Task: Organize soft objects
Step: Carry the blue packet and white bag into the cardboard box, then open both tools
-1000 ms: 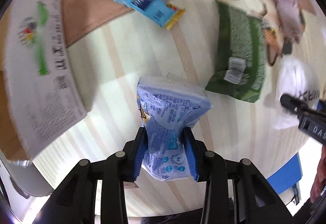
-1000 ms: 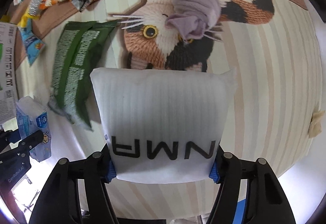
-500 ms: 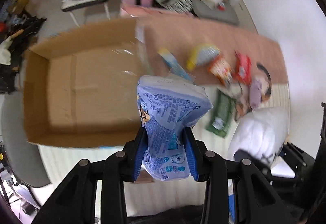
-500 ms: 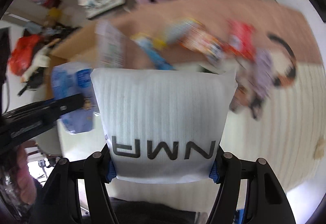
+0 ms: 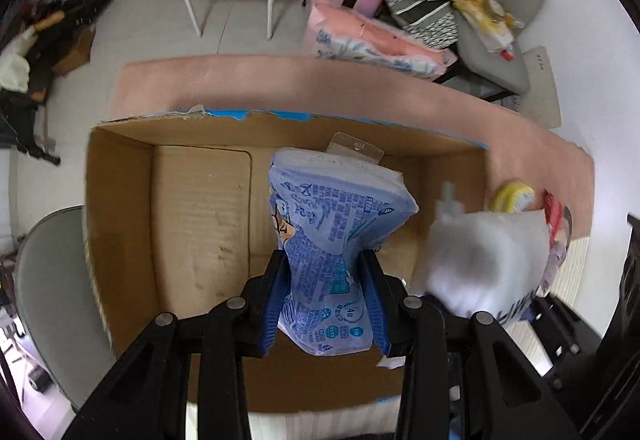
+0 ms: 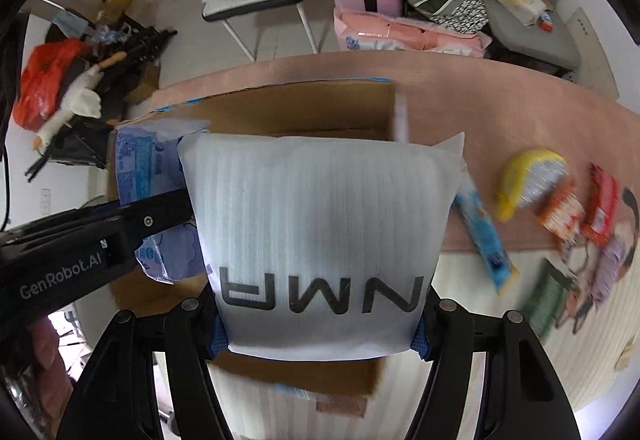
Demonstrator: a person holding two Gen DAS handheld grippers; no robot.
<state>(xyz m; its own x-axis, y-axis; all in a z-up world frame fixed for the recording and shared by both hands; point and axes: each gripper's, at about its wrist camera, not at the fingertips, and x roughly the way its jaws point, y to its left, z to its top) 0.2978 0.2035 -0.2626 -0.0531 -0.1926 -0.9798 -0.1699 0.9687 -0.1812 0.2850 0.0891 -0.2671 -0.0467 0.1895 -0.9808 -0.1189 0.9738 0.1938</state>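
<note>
The blue tissue pack, pinched upright in the left claw, hangs directly over the open cardboard box on the worktop, while the white foam pouch, clamped in the right claw, hovers just right of it above the box's right end.

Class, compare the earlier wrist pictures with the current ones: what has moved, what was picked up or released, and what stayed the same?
Both grippers swung away from the striped mat and snack packets to above the open cardboard box. Nothing was picked up or released. The left gripper stays clamped on the blue tissue pack, and the right gripper stays clamped on the white foam pouch. The box appears to hold nothing yet.
</note>
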